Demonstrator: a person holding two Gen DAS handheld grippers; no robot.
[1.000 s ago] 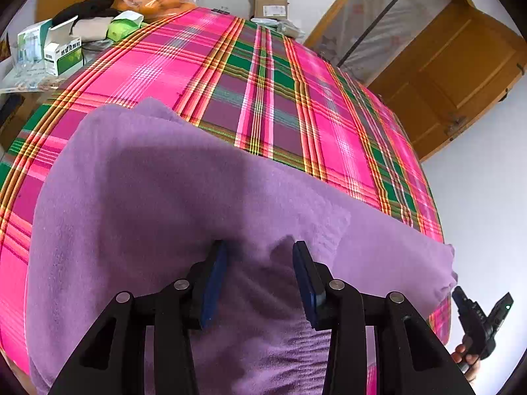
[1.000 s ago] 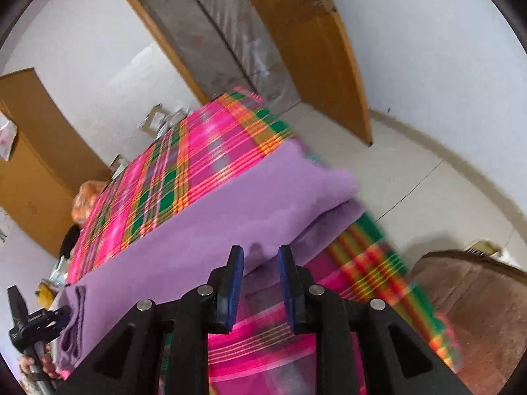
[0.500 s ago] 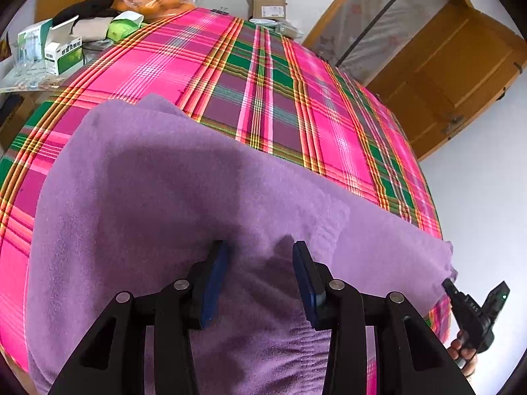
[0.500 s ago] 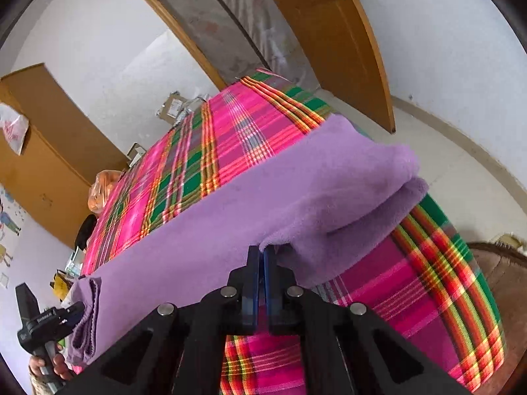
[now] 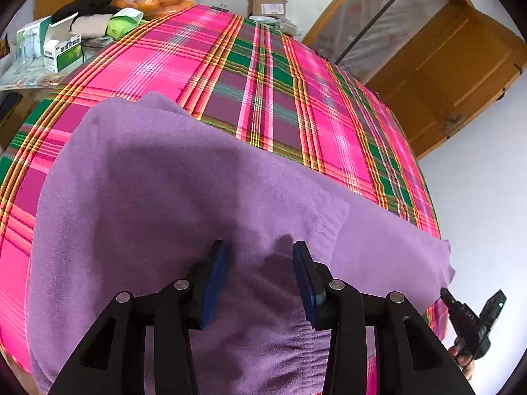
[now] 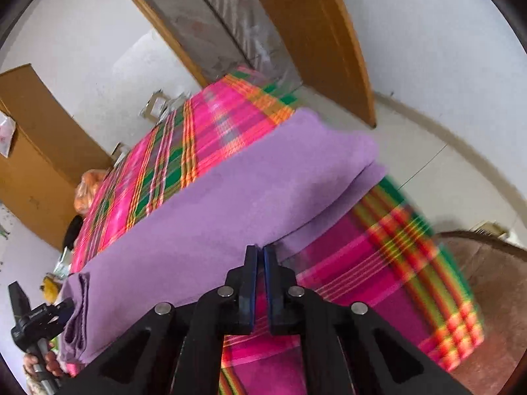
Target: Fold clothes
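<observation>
On the plaid desk (image 5: 263, 75) lies the purple garment (image 5: 158, 191), folded lengthwise. Left gripper (image 5: 260, 256) hovers over it, fingers spread; right gripper (image 6: 257, 256), fingers pressed together, pinches its near edge. Lift both ends evenly so layers stay aligned.

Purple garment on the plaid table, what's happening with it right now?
A person with a handheld gripper in each hand is folding a purple garment on a plaid tablecloth. The right gripper is shut at the garment's near edge, apparently pinching it, though the contact itself is hard to see. The left gripper is open above the fabric, gripping nothing. The garment already lies partly doubled over, with a layered end towards the door side.
</observation>
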